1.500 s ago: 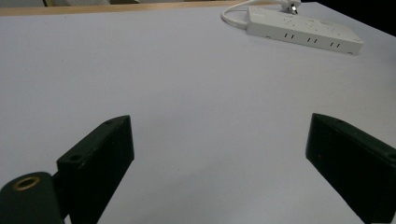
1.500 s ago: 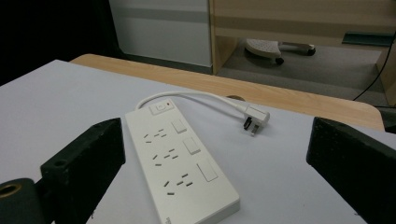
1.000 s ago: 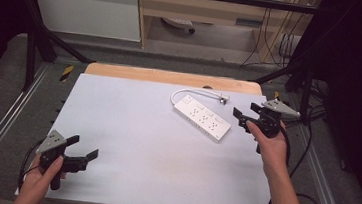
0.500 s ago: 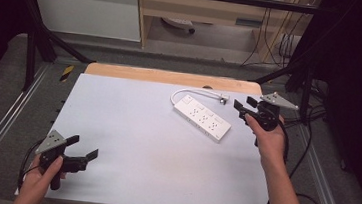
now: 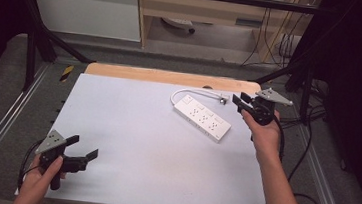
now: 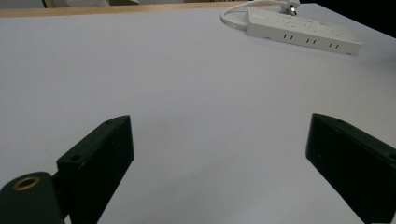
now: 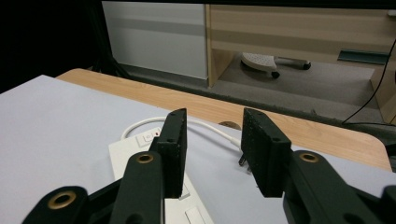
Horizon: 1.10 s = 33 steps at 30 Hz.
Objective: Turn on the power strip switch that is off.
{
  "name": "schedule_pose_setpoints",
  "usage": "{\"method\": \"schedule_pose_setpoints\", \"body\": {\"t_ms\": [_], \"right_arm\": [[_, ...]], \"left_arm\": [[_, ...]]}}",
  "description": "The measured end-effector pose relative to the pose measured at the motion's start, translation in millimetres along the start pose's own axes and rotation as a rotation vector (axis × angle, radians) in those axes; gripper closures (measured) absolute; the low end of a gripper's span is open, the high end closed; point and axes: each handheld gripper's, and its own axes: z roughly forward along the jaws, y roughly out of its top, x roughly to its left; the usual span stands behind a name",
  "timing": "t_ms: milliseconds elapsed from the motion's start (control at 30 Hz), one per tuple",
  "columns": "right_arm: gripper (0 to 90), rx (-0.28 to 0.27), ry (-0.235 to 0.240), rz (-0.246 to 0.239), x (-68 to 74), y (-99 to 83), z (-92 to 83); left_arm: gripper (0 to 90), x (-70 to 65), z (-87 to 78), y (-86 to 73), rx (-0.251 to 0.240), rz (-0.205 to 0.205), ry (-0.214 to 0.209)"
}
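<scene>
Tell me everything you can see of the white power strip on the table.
The power strip is a long, flat, white bar that looks like plastic, with a row of sockets on top and a switch at its far end. It lies flat and slanted on the right half of the table. A short white cable loops from that end to a plug lying on the table, unplugged. The right gripper is near the plug but not touching it.

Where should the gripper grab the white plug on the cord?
Probably by the plug body's two flat sides, from above and the near right edge, where the right gripper already hovers. Its prongs stick out sideways, and the cord loops away to the power strip.
</scene>
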Motion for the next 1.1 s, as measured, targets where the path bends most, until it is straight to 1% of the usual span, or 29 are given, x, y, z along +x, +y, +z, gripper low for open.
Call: {"method": "schedule_pose_setpoints", "body": {"t_ms": [233,500,667,967,1100], "right_arm": [[64.7,-0.003,0.005,0.000,0.7,2.3,4.0],[72.2,0.002,0.003,0.002,-0.5,-0.8,12.5],[74.9,-0.002,0.002,-0.002,-0.4,-2.2,17.2],[77.9,0.007,0.006,-0.001,2.4,-6.7,28.1],[81.1,0.009,0.007,-0.007,2.7,-9.4,32.7]], "left_arm": [[7.8,-0.2,-0.1,0.0,-0.001,-0.002,-0.002],[7.8,-0.5,0.0,0.1,-0.001,-0.003,-0.003],[7.8,-0.2,0.2,0.0,-0.002,-0.002,-0.002],[7.8,-0.5,0.2,0.0,0.000,-0.003,-0.001],[7.8,-0.3,0.4,-0.1,-0.001,-0.003,0.000]]}}
